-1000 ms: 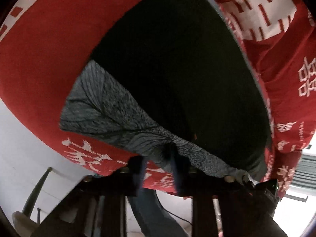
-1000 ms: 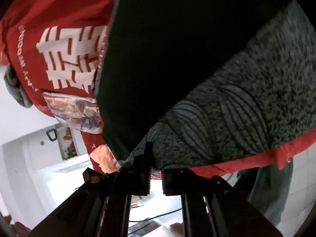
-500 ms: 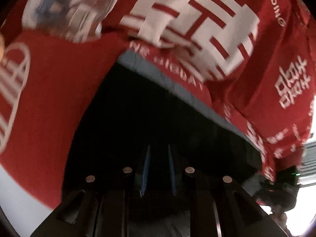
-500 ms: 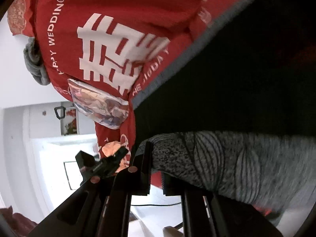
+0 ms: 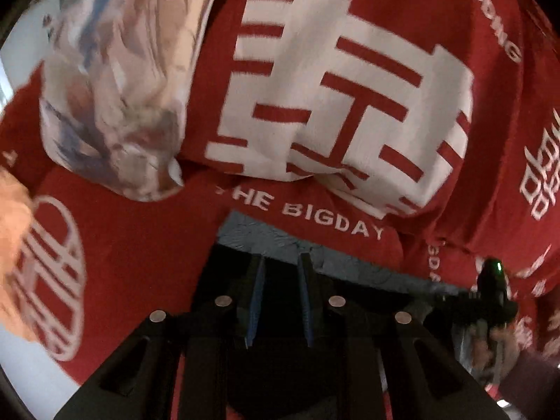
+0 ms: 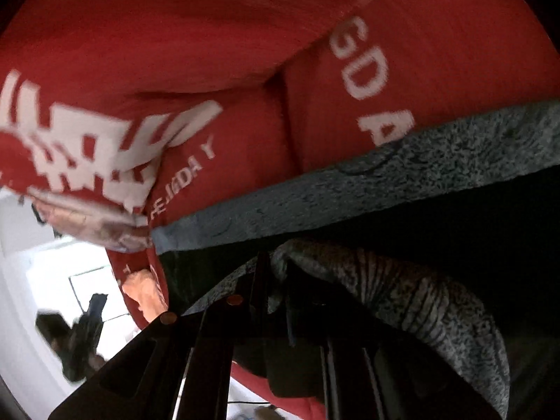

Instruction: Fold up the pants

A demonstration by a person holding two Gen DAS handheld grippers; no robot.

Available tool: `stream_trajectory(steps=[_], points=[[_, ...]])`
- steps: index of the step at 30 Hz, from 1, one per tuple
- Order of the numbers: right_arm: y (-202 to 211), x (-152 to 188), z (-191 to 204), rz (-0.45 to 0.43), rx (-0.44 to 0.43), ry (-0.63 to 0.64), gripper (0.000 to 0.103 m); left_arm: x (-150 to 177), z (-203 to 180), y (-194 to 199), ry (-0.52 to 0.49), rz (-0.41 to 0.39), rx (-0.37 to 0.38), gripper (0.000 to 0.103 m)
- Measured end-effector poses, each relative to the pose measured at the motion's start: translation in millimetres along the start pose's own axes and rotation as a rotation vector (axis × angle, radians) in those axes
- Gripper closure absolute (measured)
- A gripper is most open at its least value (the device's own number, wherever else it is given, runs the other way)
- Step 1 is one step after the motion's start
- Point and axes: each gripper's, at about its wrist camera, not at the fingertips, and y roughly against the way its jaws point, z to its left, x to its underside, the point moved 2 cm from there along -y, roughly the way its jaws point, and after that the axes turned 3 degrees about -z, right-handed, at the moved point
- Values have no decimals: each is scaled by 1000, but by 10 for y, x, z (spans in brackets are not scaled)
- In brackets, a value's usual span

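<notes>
The pants are dark with a grey patterned waistband (image 5: 280, 241); they lie on the red printed bedspread (image 5: 350, 70). My left gripper (image 5: 280, 262) is open, its blue-padded fingers (image 5: 257, 290) just short of the grey band, holding nothing. My right gripper (image 6: 278, 266) is shut on a bunched grey patterned edge of the pants (image 6: 402, 290). A flat grey band of the pants (image 6: 350, 178) lies beyond it against the red bedspread (image 6: 210, 35). The dark pants fabric (image 6: 455, 217) fills the space between.
A pale patterned pillow (image 5: 119, 87) rests at the far left of the bedspread. The right gripper and the hand holding it (image 5: 490, 301) show at the right of the left wrist view. White floor and wall (image 6: 42, 273) lie beyond the bed's edge.
My left gripper has let go of the grey waistband and now stands open near it. Both grippers moved forward across the bed, carrying the fabric over; the right stays shut on the pants.
</notes>
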Motion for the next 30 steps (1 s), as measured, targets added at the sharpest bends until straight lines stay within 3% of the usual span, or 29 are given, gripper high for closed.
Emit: stream_trajectory(steps=[2,3,4,5,8,11,13,16,18,21,23,27,30], points=[[7,-8,31,9,3,16,77,110,-8,172,-37,21,-5,81],[31,0,81,11,-8,46,61,178,-21,220,-52,35,-5,75],[71,18,142,9,-9,75,52,272,-39,269,-74,52,-12,54],[147,47,228,-3,-5,112,44,385,-38,328,-96,60,-28,41],[338,213,433,-23,-40,209,44,686,-84,314,-114,99,-5,40],[273,376,499,20,-37,252,44,928,-188,-118,-90,211,0,40],[155,432,518,48,-12,270,44,1009,-294,-305,-125,253,-43,40],[53,595,595,120,-124,259,44,951,-138,-69,-7,142,-82,40],[-35,754,646,177,-188,268,44,900,45,96,44,127,-117,40],[-291,862,594,231,-187,228,44,831,227,328,15,118,-167,40],[-465,914,587,263,-243,163,44,854,288,435,-21,126,-200,40],[-589,824,964,219,-352,198,44,990,397,478,-41,154,-247,40],[-750,554,1311,187,-332,256,44,1073,409,399,14,167,-240,40]])
